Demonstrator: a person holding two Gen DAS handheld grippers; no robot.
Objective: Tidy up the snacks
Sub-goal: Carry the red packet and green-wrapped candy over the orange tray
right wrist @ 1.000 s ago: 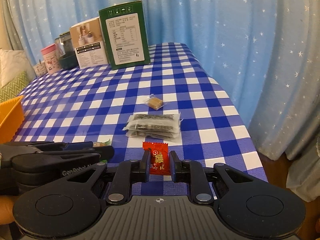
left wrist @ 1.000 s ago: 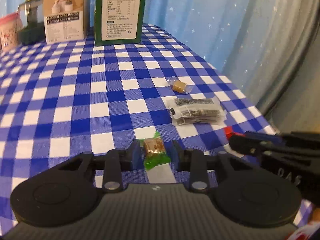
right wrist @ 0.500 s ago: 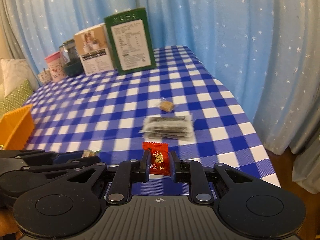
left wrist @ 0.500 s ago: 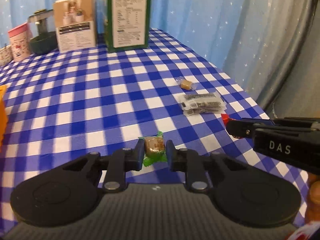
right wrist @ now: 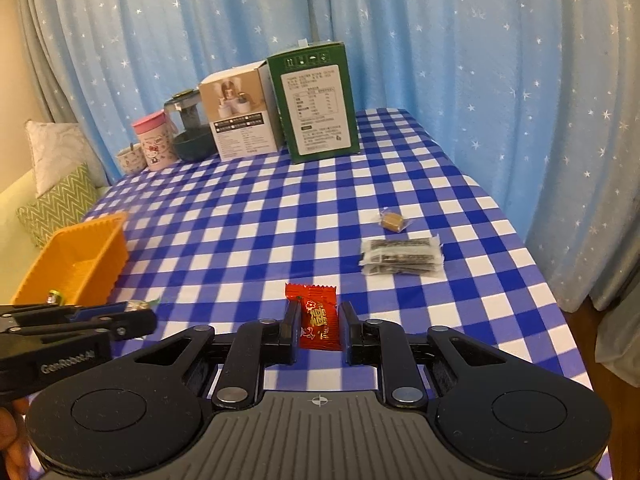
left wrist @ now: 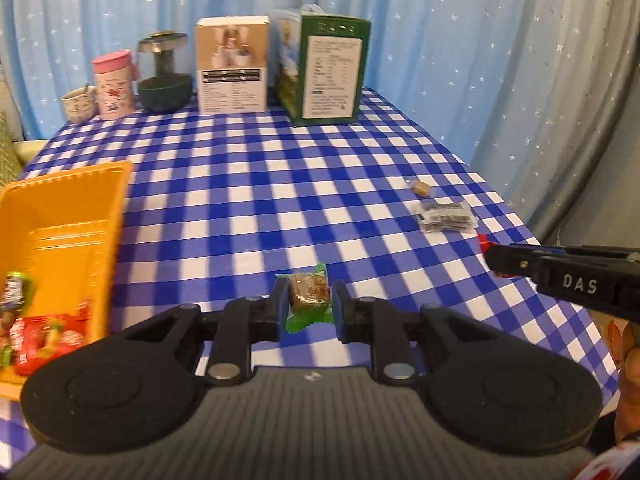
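A: Where are the snacks?

B: The green-wrapped candy (left wrist: 309, 300) is pinched between the fingers of the left gripper (left wrist: 306, 306), held above the desk (left wrist: 248, 200); the red candy packet (right wrist: 319, 317) is pinched the same way in the right gripper (right wrist: 319, 330), also clear of the checked cloth.

A: Both pairs of jaws closed on them, then?

B: Yes, each presses on its wrapper from both sides; nothing spread.

A: And the rest of the snacks?

B: On the desk's right side lies a stack of clear packets with dark contents (right wrist: 402, 257); just beyond it, apart, a small clear-wrapped brown candy (right wrist: 393, 220); at the left edge stands an orange bin (left wrist: 64, 216) with red and green wrapped sweets (left wrist: 36, 334) in its near end.

A: Do the grippers show in each other's views?

B: The right one enters the left view from the right edge, a scrap of red at its tip; the left one enters the right view from the left edge, near the bin.

A: What stands at the back?

B: A green box (right wrist: 316, 108), a white and tan box (right wrist: 240, 114), a dark glass pot (right wrist: 188, 130), a pink cup (right wrist: 154, 140) and a small patterned cup (right wrist: 131, 160), lined along the far edge before a blue starred curtain (right wrist: 460, 60).
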